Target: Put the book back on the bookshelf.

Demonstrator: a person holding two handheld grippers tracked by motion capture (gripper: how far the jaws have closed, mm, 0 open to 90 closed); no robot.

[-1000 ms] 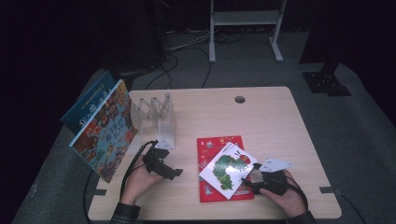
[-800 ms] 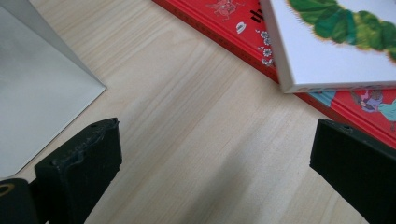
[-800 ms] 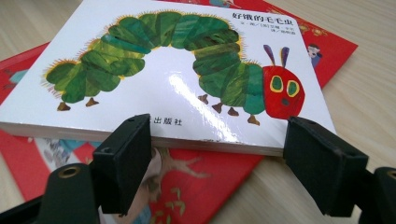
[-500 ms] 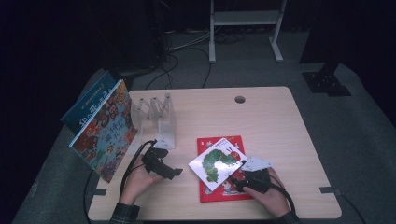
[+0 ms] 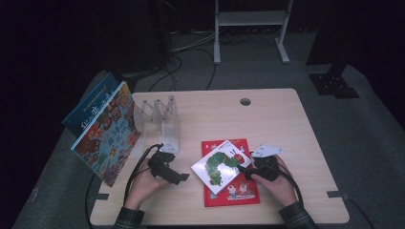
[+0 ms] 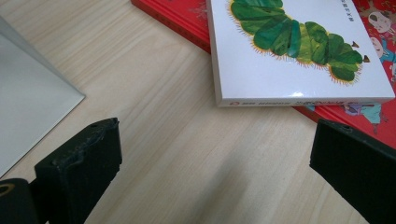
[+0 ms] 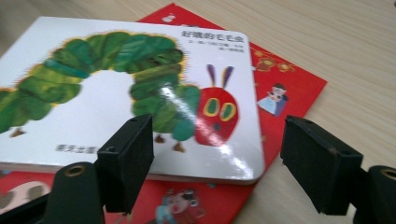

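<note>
A white caterpillar board book (image 5: 216, 167) (image 6: 299, 51) (image 7: 116, 93) lies askew on a flat red picture book (image 5: 234, 191) (image 6: 177, 18) (image 7: 289, 88) near the table's front edge. My right gripper (image 5: 242, 169) (image 7: 217, 135) is at the white book's right corner. Its jaws have just been closing. One jaw hangs over the cover and the other stands beside the corner over the red book, and neither presses on it. My left gripper (image 5: 184, 177) (image 6: 215, 140) rests open on bare wood just left of both books, with nothing between its jaws.
A clear acrylic book stand (image 5: 160, 117) (image 6: 28, 93) sits behind the left hand. A large colourful picture book (image 5: 107, 131) and a blue one (image 5: 88, 102) lean at the table's left edge. A cable hole (image 5: 245, 101) lies at the back centre.
The right hand has moved left, and the white caterpillar book has slid left and turned on the red book with it. The left hand has kept still.
</note>
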